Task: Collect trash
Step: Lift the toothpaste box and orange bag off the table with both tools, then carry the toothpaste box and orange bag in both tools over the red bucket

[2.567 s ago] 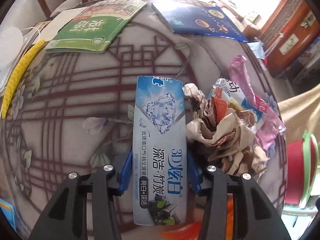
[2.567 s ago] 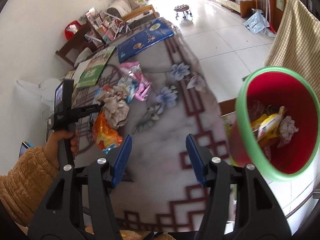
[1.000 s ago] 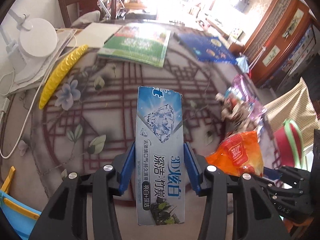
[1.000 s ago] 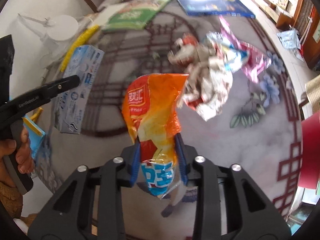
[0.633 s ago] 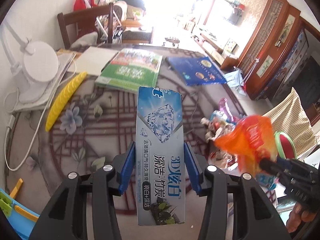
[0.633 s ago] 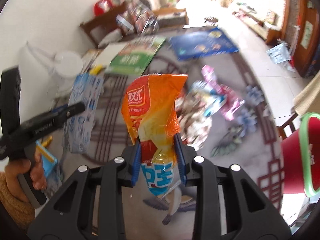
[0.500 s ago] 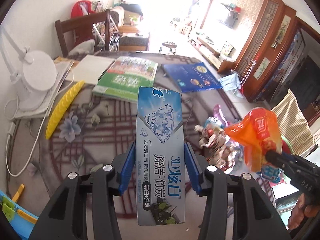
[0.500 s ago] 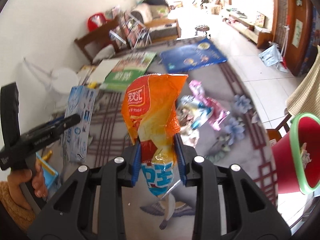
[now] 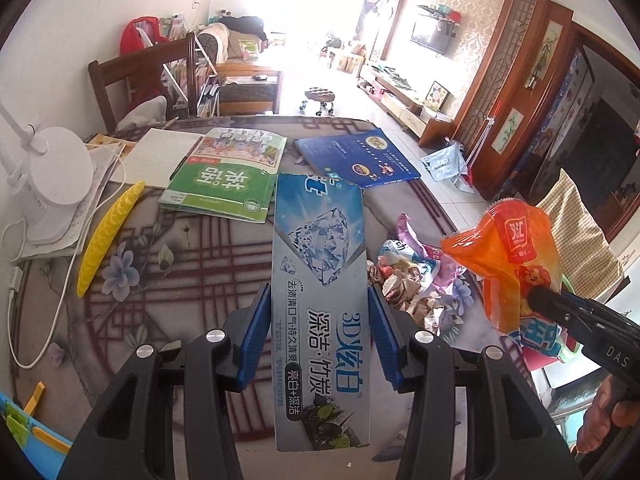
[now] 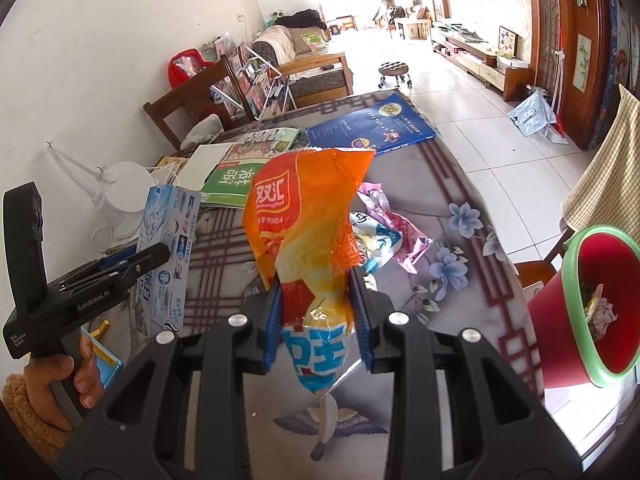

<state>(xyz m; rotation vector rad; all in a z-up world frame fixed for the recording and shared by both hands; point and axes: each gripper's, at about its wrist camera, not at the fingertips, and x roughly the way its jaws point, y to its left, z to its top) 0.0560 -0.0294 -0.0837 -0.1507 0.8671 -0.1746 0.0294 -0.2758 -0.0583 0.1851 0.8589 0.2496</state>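
Observation:
My left gripper (image 9: 319,322) is shut on a pale blue toothpaste box (image 9: 320,280), held above the patterned table (image 9: 192,248). The same box (image 10: 166,252) shows at the left of the right wrist view. My right gripper (image 10: 316,312) is shut on an orange snack bag (image 10: 304,220), which also appears at the right of the left wrist view as an orange bag (image 9: 508,264). A heap of crumpled wrappers (image 9: 412,276) lies on the table between both grippers. The red bin with a green rim (image 10: 596,308) stands beside the table's right edge and holds some trash.
A green book (image 9: 228,176), a blue booklet (image 9: 356,160), a yellow curved strip (image 9: 108,232) and a white lamp base (image 9: 52,176) lie on the far side of the table. A wooden chair (image 9: 140,76) stands behind it. A hand (image 10: 68,384) grips the left tool.
Both grippers have risen away from the table with their loads still held, so the table looks farther off. The orange bag came off the tabletop and now hangs to the right, near the bin.

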